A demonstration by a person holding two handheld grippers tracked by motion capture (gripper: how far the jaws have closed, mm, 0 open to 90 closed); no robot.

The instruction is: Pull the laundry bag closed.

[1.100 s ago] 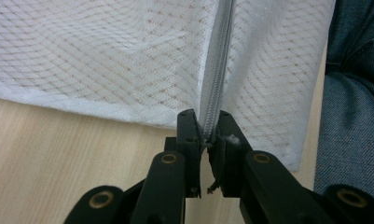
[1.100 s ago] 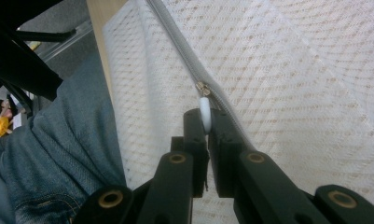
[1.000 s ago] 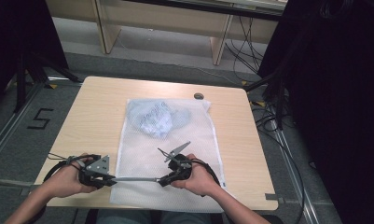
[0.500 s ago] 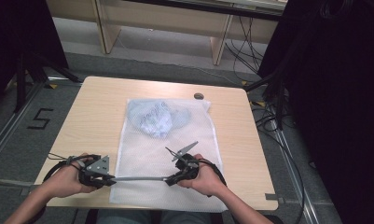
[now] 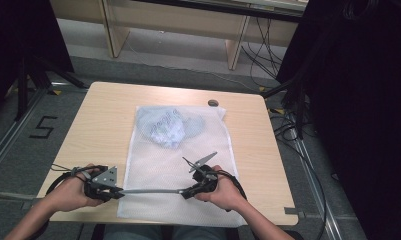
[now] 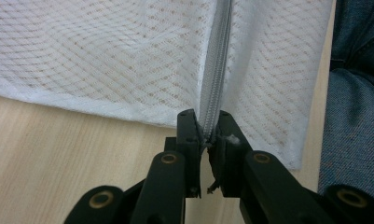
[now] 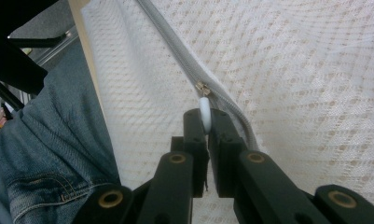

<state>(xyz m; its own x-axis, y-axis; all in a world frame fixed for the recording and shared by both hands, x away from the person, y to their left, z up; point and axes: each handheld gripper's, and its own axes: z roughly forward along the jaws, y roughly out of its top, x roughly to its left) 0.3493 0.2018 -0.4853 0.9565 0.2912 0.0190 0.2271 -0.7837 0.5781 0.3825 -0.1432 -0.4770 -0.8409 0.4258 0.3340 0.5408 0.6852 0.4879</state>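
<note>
Worktop [image 5: 108, 115]: one mesh bag [image 5: 188, 175], one zipper [image 5: 150, 190].
My left tool [image 6: 204, 140]: clamped on zipper end.
My right tool [image 7: 205, 128]: pinching white pull tab [image 7: 204, 114].

The mesh laundry bag [image 5: 173, 170] is white with a fine diamond-net pattern. Its zipper [image 6: 216, 70] is grey; the zipper pull [image 7: 204, 114] is white. The garment inside the bag [image 5: 169, 126] is pale blue with a darker print. The desk [image 5: 108, 120] is light wood-grain. Both claws, left [image 6: 207, 135] and right [image 7: 206, 130], are black with brass-coloured pivot pins. The jeans [image 7: 49, 149] are blue denim.
</note>
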